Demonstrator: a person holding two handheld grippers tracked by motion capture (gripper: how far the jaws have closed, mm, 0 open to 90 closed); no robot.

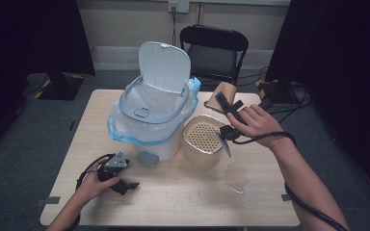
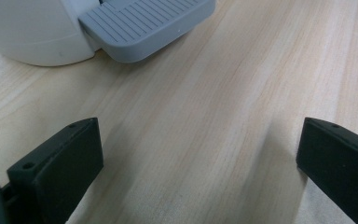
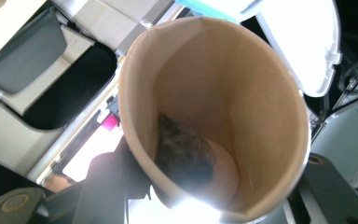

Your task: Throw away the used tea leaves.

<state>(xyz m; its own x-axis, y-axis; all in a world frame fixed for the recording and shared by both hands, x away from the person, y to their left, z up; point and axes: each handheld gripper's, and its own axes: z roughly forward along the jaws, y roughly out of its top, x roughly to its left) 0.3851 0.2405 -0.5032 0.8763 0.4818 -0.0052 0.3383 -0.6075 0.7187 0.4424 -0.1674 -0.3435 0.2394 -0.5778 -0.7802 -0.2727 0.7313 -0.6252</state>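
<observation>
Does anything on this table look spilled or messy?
Yes. A wet patch glistens on the table right of the strainer tub, with fine specks scattered nearby. The right gripper holds a paper cup tipped on its side, a dark clump stuck inside.

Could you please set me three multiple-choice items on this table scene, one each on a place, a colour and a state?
1. Where does the pedal bin stand?
A. left of the perforated tan container
B. on the chair
C. on the floor

2. What colour is the liner's edge around the bin?
A. red
B. blue
C. black

3. How is the paper cup held?
A. upright on the table
B. crushed flat
C. tipped, between the jaws of the right gripper

Answers: 1 A, they stand side by side on the table. 2 B, a pale blue rim shows. 3 C, the right gripper view looks into its mouth.
</observation>
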